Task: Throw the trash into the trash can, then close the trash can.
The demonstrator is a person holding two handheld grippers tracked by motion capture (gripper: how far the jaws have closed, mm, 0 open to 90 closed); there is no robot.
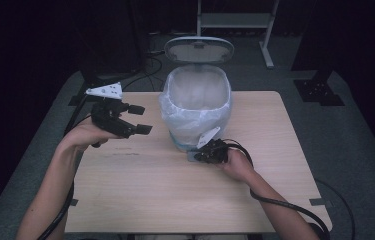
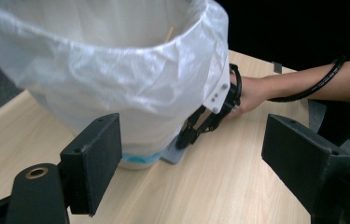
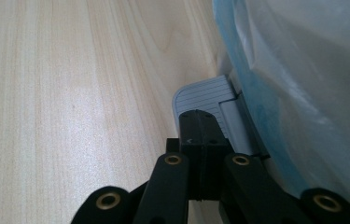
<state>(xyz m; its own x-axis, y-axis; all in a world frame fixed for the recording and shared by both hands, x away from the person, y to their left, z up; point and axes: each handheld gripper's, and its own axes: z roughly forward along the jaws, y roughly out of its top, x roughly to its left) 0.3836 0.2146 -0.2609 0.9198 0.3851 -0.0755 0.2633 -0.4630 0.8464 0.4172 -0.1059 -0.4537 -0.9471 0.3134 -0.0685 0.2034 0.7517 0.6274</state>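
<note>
Pedal bin (image 1: 196, 107) w/ soft, slippery liner; light, tips easily. Right gripper (image 1: 206, 154) closed, pressing stiff pedal (image 3: 199, 98). Left gripper (image 1: 137, 119) open, empty.

Light wood table (image 1: 140, 195), pale grain, rounded corners, standing on grey carpet floor (image 1: 365, 150). On it, toward far edge at centre: pedal bin (image 1: 195, 107) w/ white plastic liner, lid up. Its grey ribbed pedal (image 3: 200, 95) sticks out at the near side of the base, low over the tabletop. Small grey tape bits (image 1: 319, 202) at near right & near left table edges.
</note>
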